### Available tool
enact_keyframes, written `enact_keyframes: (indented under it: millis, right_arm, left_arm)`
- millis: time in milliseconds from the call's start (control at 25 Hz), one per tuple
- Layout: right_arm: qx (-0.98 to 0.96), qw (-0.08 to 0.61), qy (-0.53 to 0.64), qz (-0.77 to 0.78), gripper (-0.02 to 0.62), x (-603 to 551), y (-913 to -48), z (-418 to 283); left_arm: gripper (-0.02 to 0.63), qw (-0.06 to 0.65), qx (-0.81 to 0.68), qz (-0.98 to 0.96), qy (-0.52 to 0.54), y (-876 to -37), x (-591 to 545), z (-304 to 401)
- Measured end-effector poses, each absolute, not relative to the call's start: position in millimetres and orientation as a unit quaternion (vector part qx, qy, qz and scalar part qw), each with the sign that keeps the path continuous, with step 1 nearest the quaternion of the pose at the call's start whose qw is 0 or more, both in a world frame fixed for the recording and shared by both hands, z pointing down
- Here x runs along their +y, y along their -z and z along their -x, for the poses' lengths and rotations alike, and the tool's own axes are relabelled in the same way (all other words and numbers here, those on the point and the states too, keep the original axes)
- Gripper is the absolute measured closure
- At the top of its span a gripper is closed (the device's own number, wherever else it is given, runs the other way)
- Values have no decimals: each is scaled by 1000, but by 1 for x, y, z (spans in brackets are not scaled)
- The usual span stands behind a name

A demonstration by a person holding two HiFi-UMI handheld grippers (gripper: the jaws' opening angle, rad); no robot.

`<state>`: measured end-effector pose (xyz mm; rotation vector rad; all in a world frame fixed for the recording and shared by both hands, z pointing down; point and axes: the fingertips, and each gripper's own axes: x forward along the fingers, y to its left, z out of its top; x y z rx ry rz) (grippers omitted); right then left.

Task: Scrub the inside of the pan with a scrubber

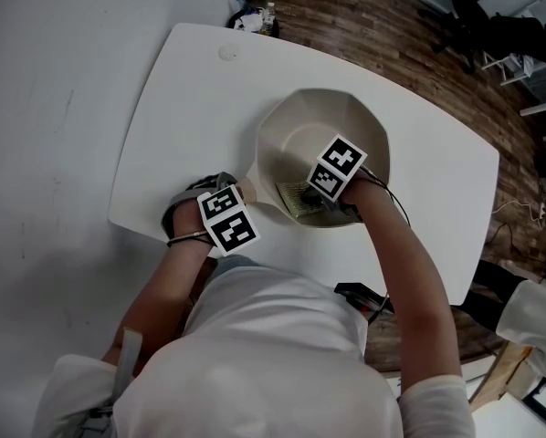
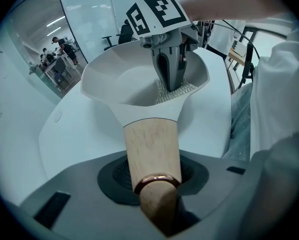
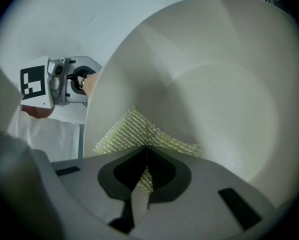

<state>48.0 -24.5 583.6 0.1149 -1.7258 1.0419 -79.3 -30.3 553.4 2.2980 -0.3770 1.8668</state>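
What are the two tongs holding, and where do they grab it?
Left tongs clamp the pan by its wooden handle, near the ringed end; right tongs pinch the scrubber by its edge.

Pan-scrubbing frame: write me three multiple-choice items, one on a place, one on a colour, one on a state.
1. Where is the scrubber?
A. beside the pan
B. under the pan
C. inside the pan

2. What colour is the pan's handle?
A. light wood
B. black
C. red

3. What do the jaws of the left gripper hold?
A. nothing
B. the handle
C. the scrubber

Answers:
1 C: the right gripper view shows the mesh against the pan's inner wall.
2 A: pale wood grain shows in the left gripper view.
3 B: the handle sits clamped between the jaws there.
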Motion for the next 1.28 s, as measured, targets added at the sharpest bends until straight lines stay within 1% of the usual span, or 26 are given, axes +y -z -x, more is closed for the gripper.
enact_keyframes:
  millis: [200,400,560,800,1040,1280]
  right_arm:
    - [-694,583,-420,-42,572,-18,-584,-72]
    - [-661,644,-382,-51,572,-19,-587,-103]
    - [-640,679,-353,-65,572,-27,-589,-124]
    - [-601,741,-277,-112,572,-53,-591,-157]
    - [-597,762,-201,-150,572,-86,-599,-169]
    - [-591,767,-157,-194,572,-111,-600,-176]
  left_arm:
    - [465,79,-124,-768,-624,-553,-29,78]
    - [465,80,-123,-768,-623,-553,-29,78]
    - [465,79,-122,-768,-624,-553,-29,77]
    - [465,79,-122,-768,-623,-553,-29,77]
    - [466,77,-121,-769,-623,-553,-29,77]
    - [466,74,-119,-769,-624,-553,-30,77]
